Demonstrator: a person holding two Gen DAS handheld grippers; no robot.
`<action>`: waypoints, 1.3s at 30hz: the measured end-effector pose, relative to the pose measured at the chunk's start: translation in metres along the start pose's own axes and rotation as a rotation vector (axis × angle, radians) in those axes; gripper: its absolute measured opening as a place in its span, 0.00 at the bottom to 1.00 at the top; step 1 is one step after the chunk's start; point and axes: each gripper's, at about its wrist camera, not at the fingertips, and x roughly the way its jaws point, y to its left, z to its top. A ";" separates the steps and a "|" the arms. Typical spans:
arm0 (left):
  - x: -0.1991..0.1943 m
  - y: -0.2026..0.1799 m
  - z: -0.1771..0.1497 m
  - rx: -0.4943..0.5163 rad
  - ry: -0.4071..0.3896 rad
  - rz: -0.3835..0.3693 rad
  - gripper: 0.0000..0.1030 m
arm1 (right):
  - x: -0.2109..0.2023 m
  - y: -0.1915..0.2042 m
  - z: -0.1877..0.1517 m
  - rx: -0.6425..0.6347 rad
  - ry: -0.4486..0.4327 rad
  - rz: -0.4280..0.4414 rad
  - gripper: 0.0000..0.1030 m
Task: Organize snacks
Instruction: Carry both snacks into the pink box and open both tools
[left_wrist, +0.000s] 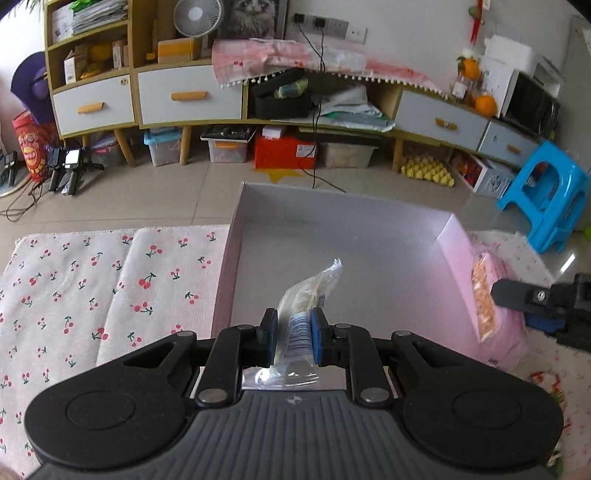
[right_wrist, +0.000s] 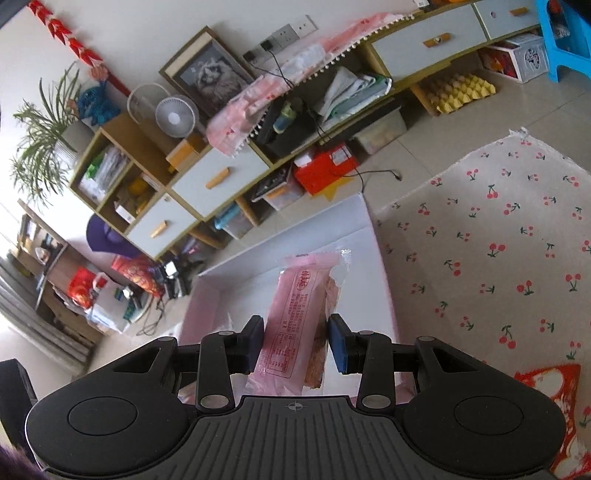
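Both tongs carry a snack over the open box: the left tongs (left_wrist: 293, 338) are pinched tight on a clear packet (left_wrist: 308, 295) with pale pieces inside and a blue-striped label, and the right tongs (right_wrist: 295, 341) clamp a long pink wrapper (right_wrist: 295, 317) whose clear side shows a brownish bar. From the left wrist view the box (left_wrist: 236, 266), pink outside and pale inside, lies directly ahead with its floor bare, and the clear packet hangs above its near part. The right tongs' black frame (left_wrist: 532, 299) shows beyond the box's right wall, with the orange-speckled edge of the pink wrapper pressed close to that wall. A cherry-print cloth (left_wrist: 74, 295) covers the tabletop on both sides of the box. Beyond lies a tiled floor (left_wrist: 184, 192), then a long low cabinet (left_wrist: 177, 96) with grey drawers, a small fan (left_wrist: 197, 16), a framed animal picture (right_wrist: 212, 75), storage bins beneath and a blue stool (left_wrist: 546, 195) at the right. The wrapper's print is too small to read, and the clear packet's lower end is hidden behind the tongs' body.
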 end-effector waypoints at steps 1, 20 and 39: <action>-0.001 -0.001 -0.002 0.018 0.002 0.009 0.16 | 0.002 -0.002 0.000 -0.004 0.004 -0.005 0.36; -0.011 -0.004 0.005 0.003 0.065 0.047 0.13 | 0.015 -0.001 -0.004 -0.036 0.051 -0.028 0.36; -0.010 -0.013 0.010 0.050 -0.029 0.098 0.58 | 0.011 0.006 0.002 -0.023 0.005 0.024 0.69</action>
